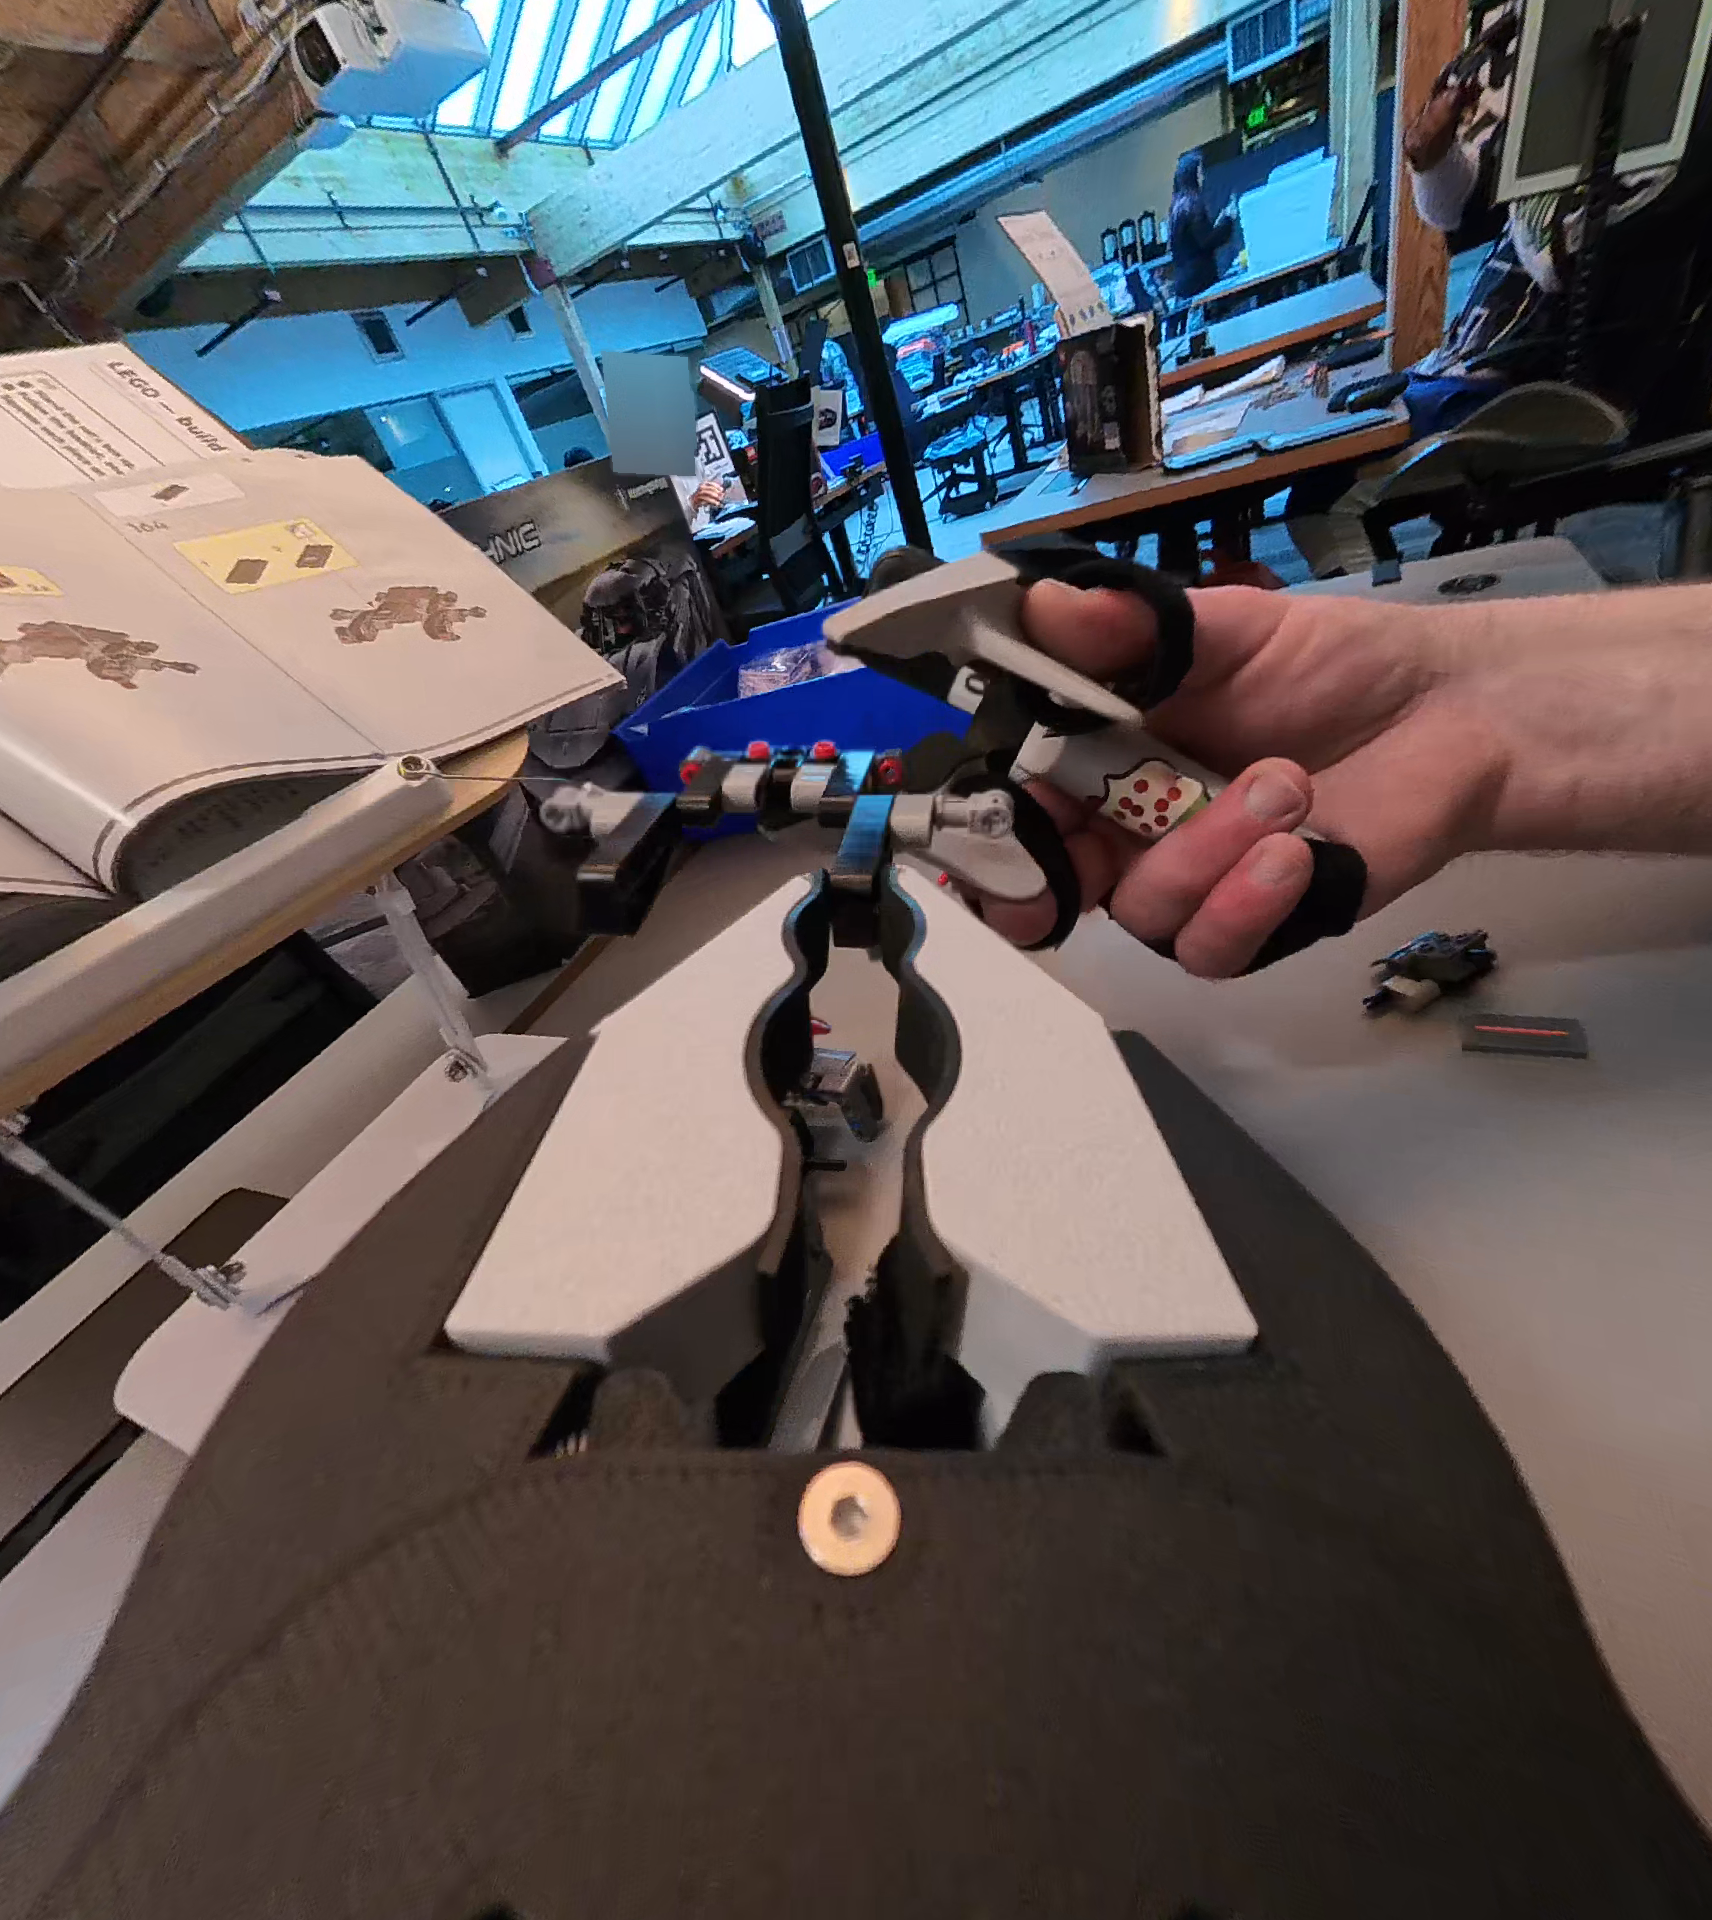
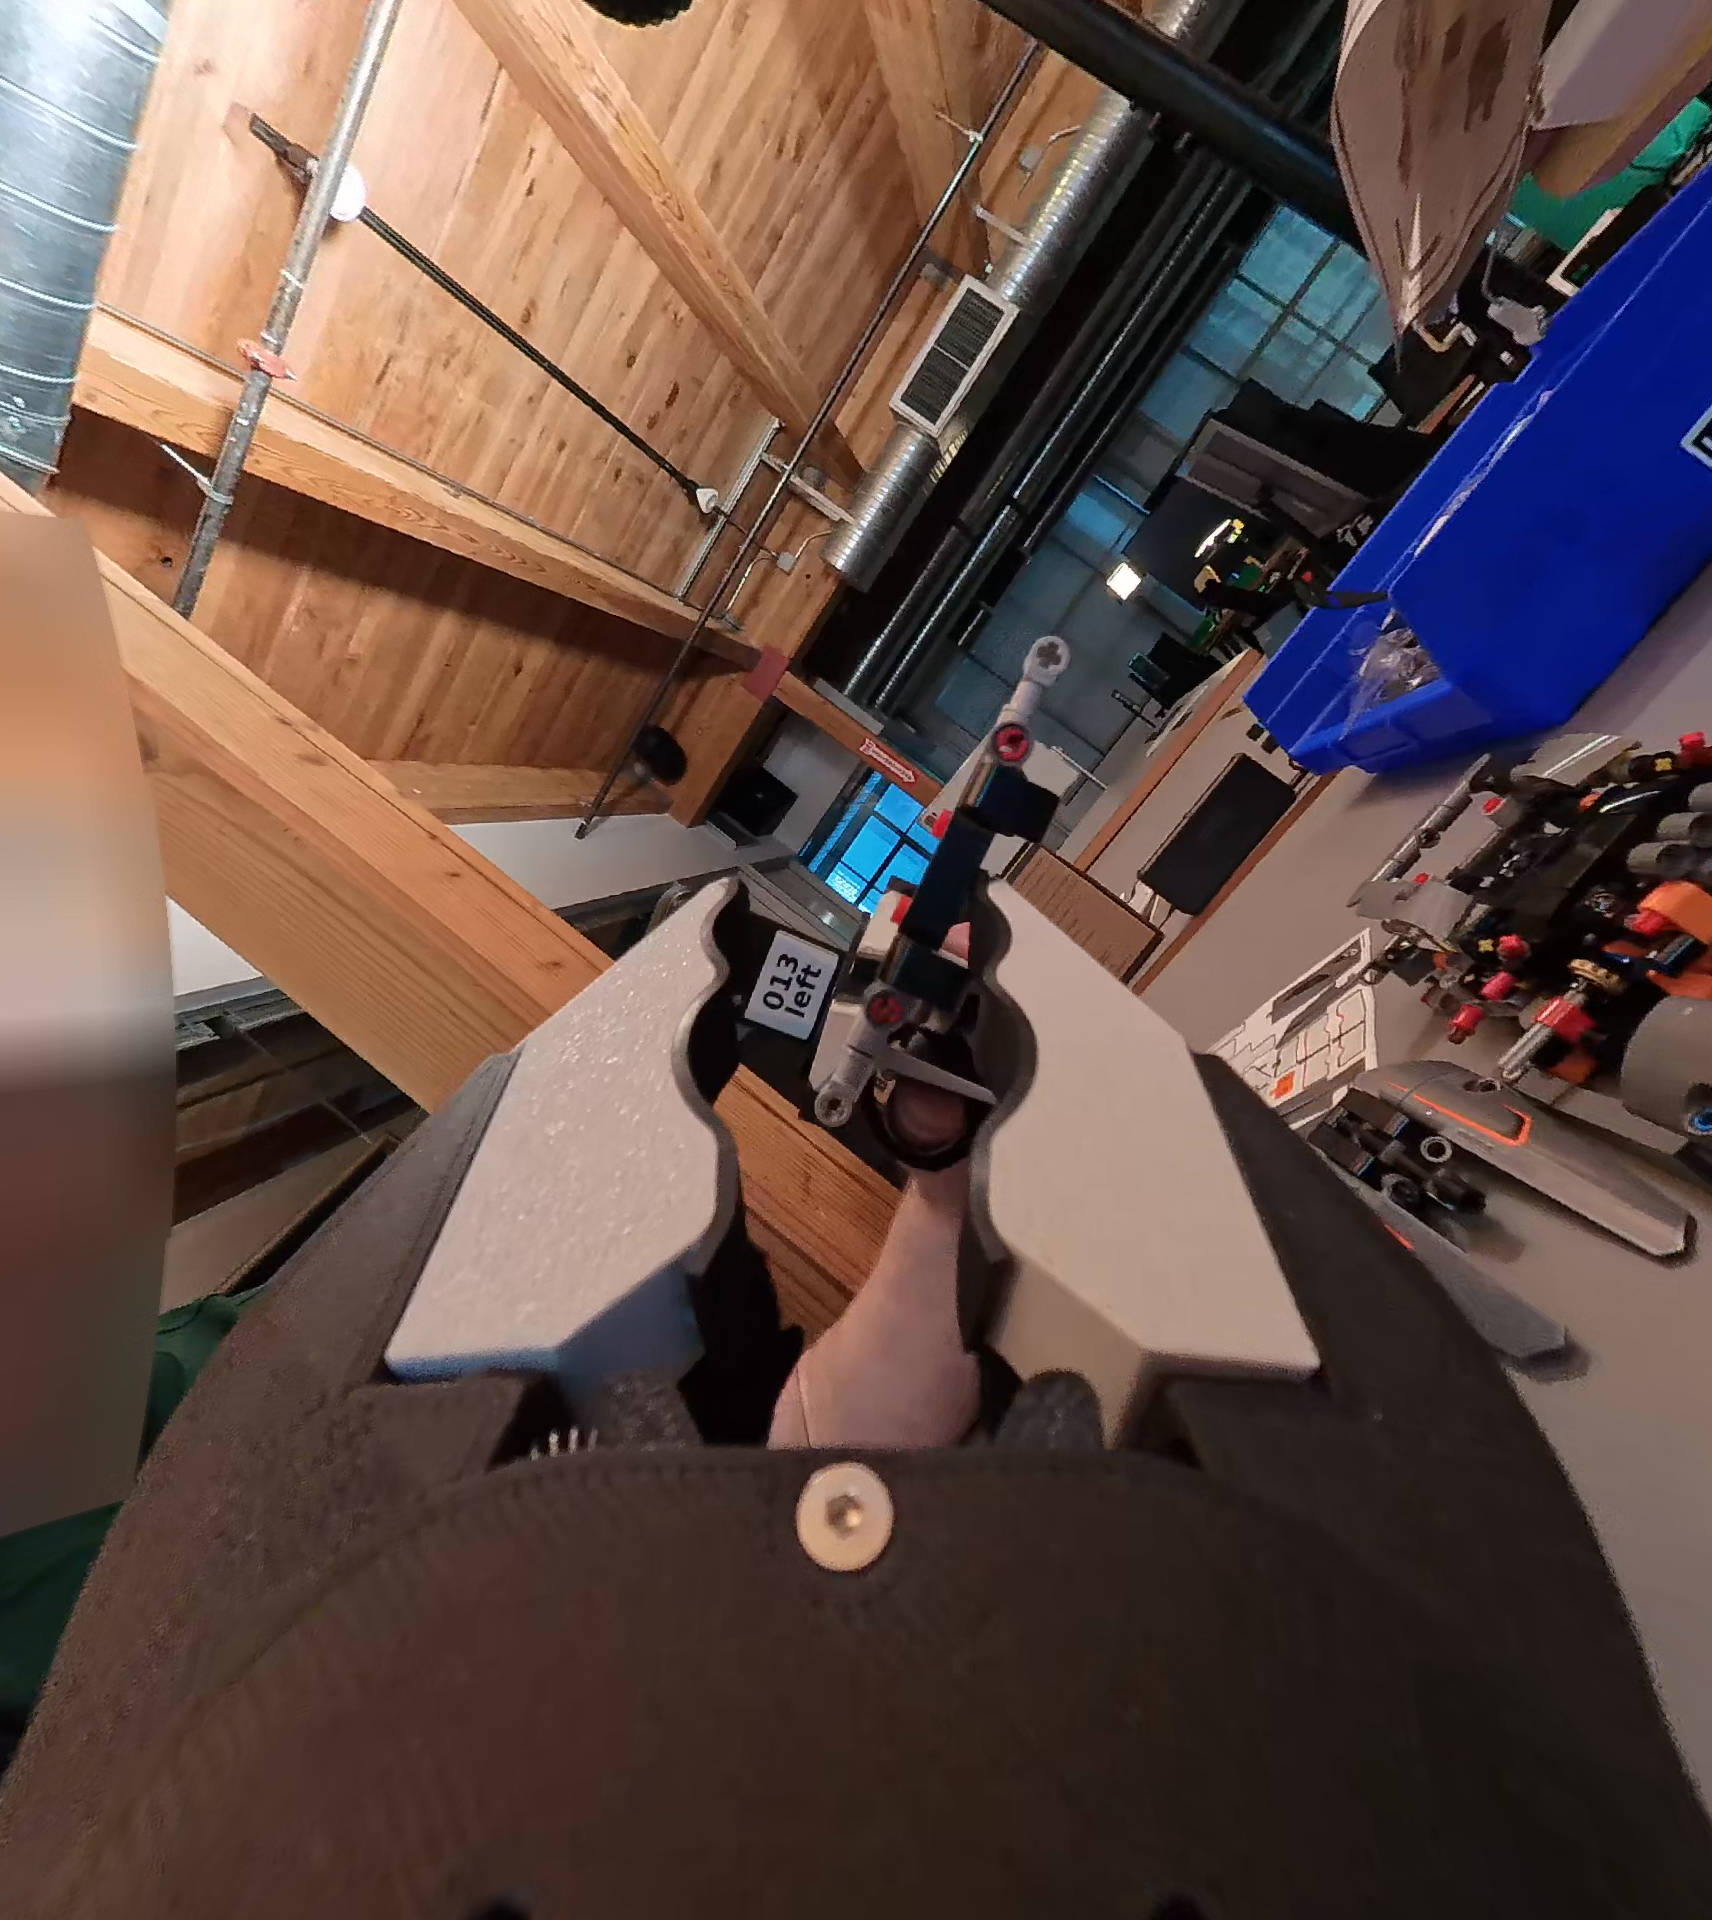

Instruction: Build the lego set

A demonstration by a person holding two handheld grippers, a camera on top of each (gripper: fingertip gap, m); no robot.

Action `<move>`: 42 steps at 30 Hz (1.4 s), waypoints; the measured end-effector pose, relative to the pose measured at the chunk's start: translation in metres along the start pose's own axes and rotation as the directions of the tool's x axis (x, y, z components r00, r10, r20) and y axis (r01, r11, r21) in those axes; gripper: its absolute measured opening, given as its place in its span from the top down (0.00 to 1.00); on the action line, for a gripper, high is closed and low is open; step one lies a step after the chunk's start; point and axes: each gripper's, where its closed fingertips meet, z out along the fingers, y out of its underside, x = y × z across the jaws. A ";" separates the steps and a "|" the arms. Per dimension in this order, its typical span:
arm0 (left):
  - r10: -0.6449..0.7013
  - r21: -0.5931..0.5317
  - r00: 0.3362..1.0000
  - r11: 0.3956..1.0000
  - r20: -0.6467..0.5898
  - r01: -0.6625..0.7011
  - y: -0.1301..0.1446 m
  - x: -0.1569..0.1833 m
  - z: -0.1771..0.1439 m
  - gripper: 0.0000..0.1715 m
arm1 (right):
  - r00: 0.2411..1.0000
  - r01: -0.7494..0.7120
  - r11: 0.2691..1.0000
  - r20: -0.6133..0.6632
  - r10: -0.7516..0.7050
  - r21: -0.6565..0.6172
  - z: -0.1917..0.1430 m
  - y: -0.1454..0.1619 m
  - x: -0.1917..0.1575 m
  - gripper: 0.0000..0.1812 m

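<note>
Black and grey plastic make up the small lego sub-assembly (image 1: 790, 805) that we find held in mid-air at the centre of the left wrist view, red pins showing along its top and a grey axle connector at each end. We note that the left gripper (image 1: 852, 904) has its white fingers (image 1: 686, 1091) drawn nearly together, pinching a black beam that hangs down from the sub-assembly; the grip is at the very tips. The right gripper (image 1: 977, 800) appears at centre right of the same view, carried in a person's hand (image 1: 1278, 790), and meets the right-hand end of the piece. In the right wrist view the sub-assembly (image 2: 945, 894) runs up the centre of the frame between that gripper's pale fingers (image 2: 582, 1122); the gap there looks narrow and the piece lies against the right finger, but we cannot tell whether both fingers bear on it. We judge that the piece is held aloft between both tools so that it can be steadied, turned or passed across before fitting. An open instruction booklet (image 1: 208, 644) stands on a stand at upper left, presumably for reference. The larger orange and black lego model (image 2: 1610, 977) rests on the grey table (image 2: 1683, 1558) at right, below a blue bin (image 2: 1558, 582).
</note>
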 end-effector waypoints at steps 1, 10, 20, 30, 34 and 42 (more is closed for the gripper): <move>-0.014 0.005 1.000 1.000 -0.004 0.014 0.000 -0.001 0.000 0.96 | 1.000 -0.002 1.000 0.003 0.002 -0.001 0.000 0.000 -0.001 0.77; -0.117 0.072 0.993 0.990 -0.029 0.119 -0.007 -0.007 -0.007 0.97 | 1.000 -0.025 0.999 0.006 0.024 0.039 -0.002 -0.006 -0.001 0.71; -0.429 0.171 0.899 0.883 -0.089 0.438 -0.008 -0.035 -0.019 0.97 | 0.999 -0.015 0.998 -0.033 0.017 0.053 -0.007 -0.007 0.005 0.70; -0.592 0.180 0.775 0.756 -0.220 0.629 -0.009 -0.039 -0.023 0.97 | 0.932 0.254 0.961 -0.237 -0.273 -0.109 -0.003 0.003 0.018 0.70; -0.607 0.168 0.754 0.740 -0.250 0.651 -0.010 -0.036 -0.022 0.97 | 0.806 0.431 0.864 -0.319 -0.499 -0.262 0.000 0.007 0.023 0.71; -0.610 0.134 0.726 0.729 -0.319 0.671 -0.013 -0.024 -0.019 0.97 | 0.774 0.479 0.829 -0.307 -0.554 -0.289 0.007 0.006 0.021 0.74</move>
